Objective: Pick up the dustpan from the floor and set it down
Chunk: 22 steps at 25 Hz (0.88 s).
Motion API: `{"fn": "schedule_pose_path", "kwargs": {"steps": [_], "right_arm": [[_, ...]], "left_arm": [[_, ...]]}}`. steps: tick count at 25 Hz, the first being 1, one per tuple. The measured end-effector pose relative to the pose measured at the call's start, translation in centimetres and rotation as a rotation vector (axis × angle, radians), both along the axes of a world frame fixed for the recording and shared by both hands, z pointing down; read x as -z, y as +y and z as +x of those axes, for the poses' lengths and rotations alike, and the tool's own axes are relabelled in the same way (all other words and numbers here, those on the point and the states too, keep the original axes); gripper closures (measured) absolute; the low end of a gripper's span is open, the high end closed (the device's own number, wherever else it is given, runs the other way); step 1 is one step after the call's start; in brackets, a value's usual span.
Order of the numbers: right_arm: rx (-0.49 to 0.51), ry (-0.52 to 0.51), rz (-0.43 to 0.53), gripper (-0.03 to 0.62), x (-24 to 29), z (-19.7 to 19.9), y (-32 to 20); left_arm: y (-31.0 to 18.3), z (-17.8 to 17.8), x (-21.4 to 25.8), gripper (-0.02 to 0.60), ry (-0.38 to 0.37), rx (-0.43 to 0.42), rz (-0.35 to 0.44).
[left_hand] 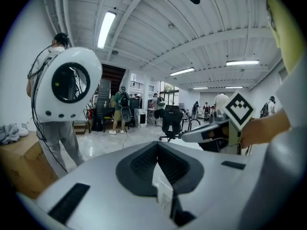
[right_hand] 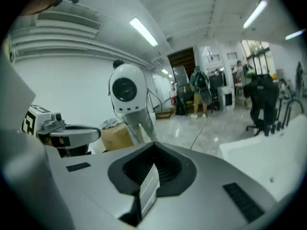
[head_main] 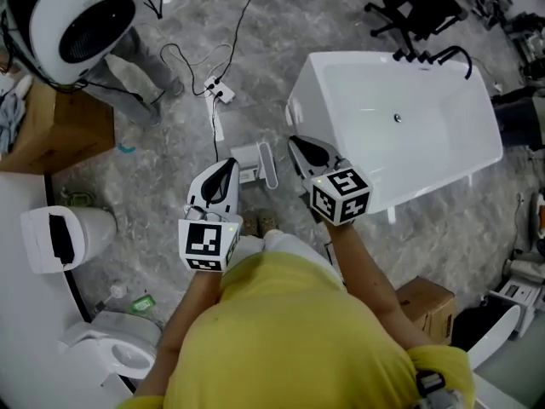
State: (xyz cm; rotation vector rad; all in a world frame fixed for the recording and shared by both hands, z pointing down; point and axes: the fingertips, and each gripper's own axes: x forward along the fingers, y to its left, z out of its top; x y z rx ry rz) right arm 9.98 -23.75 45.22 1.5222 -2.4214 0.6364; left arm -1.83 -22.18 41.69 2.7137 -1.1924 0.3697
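Overhead, head view: pale grey plastic dustpan (head_main: 254, 165) lies flat on veined grey marble floor (head_main: 153, 160), below and between left tongs (head_main: 226, 174) and right tongs (head_main: 298, 148), seemingly closer to left. Its long axis runs away from person. Beyond right tongs, glossy white bathtub (head_main: 400, 135).

Left gripper view: smooth grey tongs clenched, empty; dustpan out of sight.

Right gripper view: tongs clenched, nothing held.

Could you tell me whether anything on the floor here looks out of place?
A loose black cable with a white plug block trails across the floor beyond the dustpan, a possible trip hazard. Nothing looks spilled or broken.
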Motion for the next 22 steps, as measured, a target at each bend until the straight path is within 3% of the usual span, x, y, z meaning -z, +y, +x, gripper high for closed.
{"fn": "schedule_pose_path", "kwargs": {"steps": [6, 12, 16, 22], "right_arm": [[-0.135, 0.17, 0.335, 0.583, 10.0, 2.0, 0.1], [-0.202, 0.236, 0.551, 0.583, 18.3, 2.8, 0.7], [-0.197, 0.265, 0.603, 0.585, 20.9, 2.3, 0.7], [-0.176, 0.231, 0.593, 0.585, 20.8, 1.6, 0.8]], "left_arm": [[-1.0, 0.2, 5.6, 0.58, 0.012, 0.021, 0.157], [-2.4, -0.1, 12.4, 0.58, 0.052, 0.076, 0.268], [-2.8, -0.3, 15.3, 0.58, 0.066, 0.108, 0.299], [-2.6, -0.1, 16.1, 0.58, 0.068, 0.117, 0.313]]}}
